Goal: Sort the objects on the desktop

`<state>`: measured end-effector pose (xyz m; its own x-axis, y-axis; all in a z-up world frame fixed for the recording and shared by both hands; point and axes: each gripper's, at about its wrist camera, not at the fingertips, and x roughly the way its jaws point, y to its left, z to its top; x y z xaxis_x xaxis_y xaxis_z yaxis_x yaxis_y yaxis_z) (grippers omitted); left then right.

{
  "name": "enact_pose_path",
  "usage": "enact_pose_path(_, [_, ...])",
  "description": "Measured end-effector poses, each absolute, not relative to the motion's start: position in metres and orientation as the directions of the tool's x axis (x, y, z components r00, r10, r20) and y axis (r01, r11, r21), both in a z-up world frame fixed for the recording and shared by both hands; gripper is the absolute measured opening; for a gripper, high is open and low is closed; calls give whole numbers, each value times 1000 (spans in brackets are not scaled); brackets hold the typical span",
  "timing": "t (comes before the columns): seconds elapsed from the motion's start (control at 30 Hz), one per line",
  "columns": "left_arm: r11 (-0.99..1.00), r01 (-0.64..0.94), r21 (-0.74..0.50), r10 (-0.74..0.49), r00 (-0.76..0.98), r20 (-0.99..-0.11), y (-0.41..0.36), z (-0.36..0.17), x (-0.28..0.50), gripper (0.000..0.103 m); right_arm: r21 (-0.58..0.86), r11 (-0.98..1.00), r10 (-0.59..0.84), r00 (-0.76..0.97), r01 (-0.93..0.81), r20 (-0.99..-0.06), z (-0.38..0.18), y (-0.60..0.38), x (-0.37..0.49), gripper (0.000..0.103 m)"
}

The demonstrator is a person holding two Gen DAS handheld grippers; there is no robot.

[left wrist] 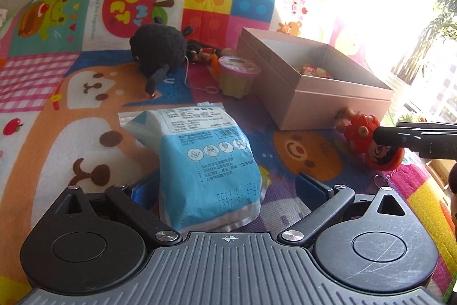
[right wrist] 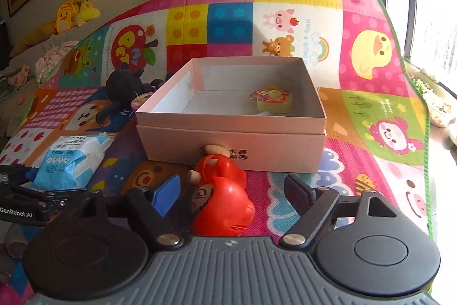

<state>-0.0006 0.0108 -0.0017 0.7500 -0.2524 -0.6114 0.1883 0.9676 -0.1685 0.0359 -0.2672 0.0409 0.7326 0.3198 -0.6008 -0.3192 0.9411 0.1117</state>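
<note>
Two grippers are working over a bright cartoon-print play mat. The left gripper is standing with its jaws spread wide around a blue-and-white sealed packet; neither pad is pressing on it, and the packet is lying on the mat. The right gripper is straddling a red toy figure, jaws partly apart, with the blue left pad sitting just beside the figure; whether it is touching is hard to tell, and the right pad is staying clear. Just beyond the figure, an open pink box is holding a small painted wooden toy. Left of the box, a black knitted plush and a small pink cup are resting on the mat.
</note>
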Motion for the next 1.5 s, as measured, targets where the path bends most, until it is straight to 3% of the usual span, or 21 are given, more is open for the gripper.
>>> enact_pose_path(0.13, [966, 184, -184, -259, 752, -606, 13, -2, -2, 101, 102, 944, 308, 724, -314, -617, 34, -255, 50, 73])
enact_pose_path(0.2, [964, 184, -190, -262, 752, -604, 14, -2, -1, 101, 130, 943, 316, 698, -307, -642, 30, -255, 57, 62])
enact_pose_path(0.57, [965, 183, -191, -262, 753, -604, 14, -2, -1, 102, 274, 921, 390, 651, -278, -651, 30, -272, 64, 60])
enact_pose_path(0.63, [964, 183, -191, -262, 753, -604, 14, -2, -1, 102, 315, 913, 406, 638, -258, -654, 28, -277, 68, 53])
enact_pose_path(0.77, [964, 184, -191, -263, 753, -604, 14, -2, -1, 102, 330, 910, 411, 640, -249, -649, 27, -280, 68, 53])
enact_pose_path(1.07, [964, 184, -191, -263, 753, -603, 14, -2, -1, 102, 137, 928, 350, 683, -346, -641, 31, -252, 41, 53])
enact_pose_path(1.33, [968, 178, -178, -250, 753, -608, 13, -2, -1, 102, 265, 900, 429, 590, -347, -684, 35, -271, 26, 53])
enact_pose_path(1.43, [970, 176, -167, -242, 753, -612, 12, -2, 0, 102, 249, 912, 403, 607, -326, -684, 35, -280, 20, 53])
enact_pose_path(1.5, [972, 174, -159, -235, 753, -615, 12, -2, 0, 102, 203, 931, 357, 643, -303, -678, 37, -286, 16, 62])
